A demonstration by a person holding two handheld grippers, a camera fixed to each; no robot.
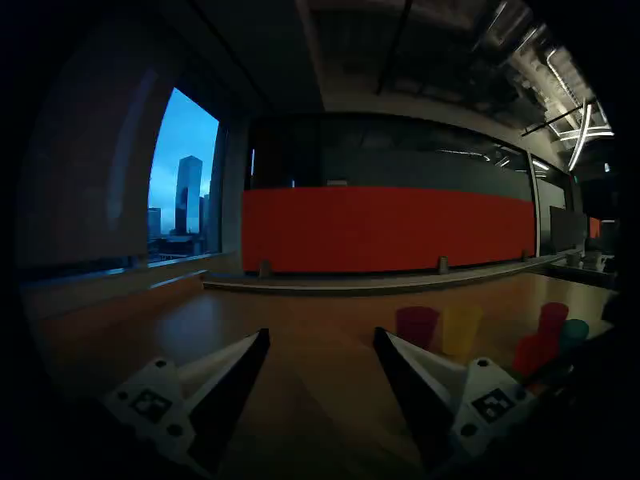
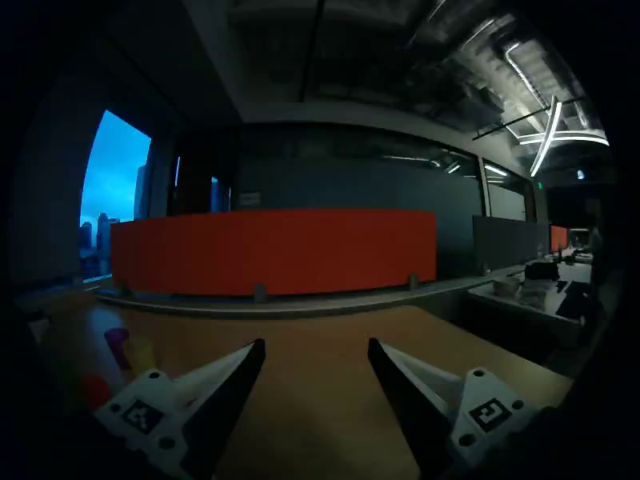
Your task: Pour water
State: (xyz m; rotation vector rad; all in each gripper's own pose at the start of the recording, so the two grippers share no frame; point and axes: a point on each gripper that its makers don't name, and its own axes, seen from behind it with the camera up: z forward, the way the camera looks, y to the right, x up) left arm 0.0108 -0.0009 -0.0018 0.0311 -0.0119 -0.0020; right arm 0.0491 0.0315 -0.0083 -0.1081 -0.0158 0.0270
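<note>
In the left gripper view my left gripper [image 1: 320,334] is open above a wooden desk [image 1: 320,376], nothing between its fingers. Just right of it stand a dark red cup [image 1: 417,326] and a yellow cup [image 1: 462,329], with a red stack of cups [image 1: 542,336] and a green cup [image 1: 573,332] farther right. In the right gripper view my right gripper [image 2: 316,344] is open over the same desk [image 2: 320,384]. A purple cup [image 2: 117,344], a yellow cup [image 2: 142,353] and a red cup [image 2: 96,390] sit far to its left in dim light.
A red partition [image 1: 384,228] runs along the desk's far edge. A window [image 1: 182,180] with a city skyline is at the left. Another desk with office items [image 2: 552,292] lies to the right in the right gripper view.
</note>
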